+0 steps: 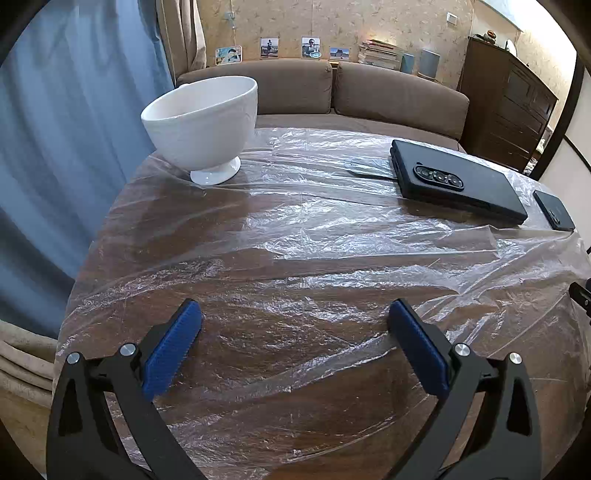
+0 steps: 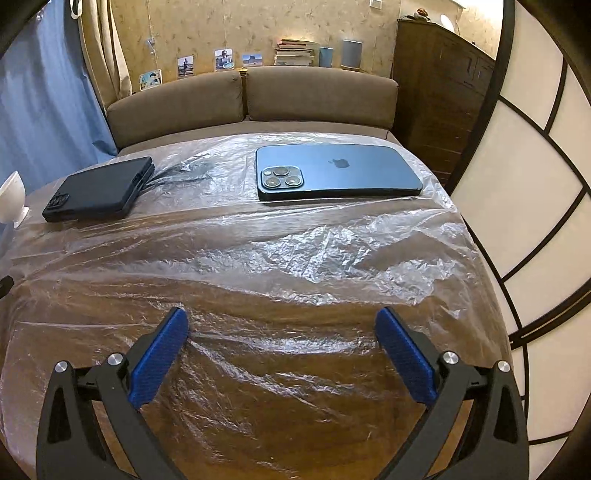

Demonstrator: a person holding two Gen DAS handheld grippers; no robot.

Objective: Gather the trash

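A white footed bowl [image 1: 201, 125] stands at the far left of the desk [image 1: 155, 229]. A thin, clear plastic sheet [image 1: 332, 236], wrinkled and glossy, is spread over the whole wooden top. A black folding phone [image 1: 458, 182] and then a blue phone [image 2: 336, 171] lie on it at the far side. The left tongs [image 1: 295, 325] and right tongs [image 2: 282, 332] hover spread wide over the sheet's near part, grasping nothing.

Brown sofa [image 1: 332, 92] behind the desk, under patterned beige wallpaper [image 1: 351, 22] — photos [image 1: 311, 47] and stacked books [image 1: 380, 54] along the ledge. Blue curtain [image 1: 74, 147] left; dark wooden cabinet [image 1: 506, 103] right — paper lattice screen [image 2: 535, 203] beside it.
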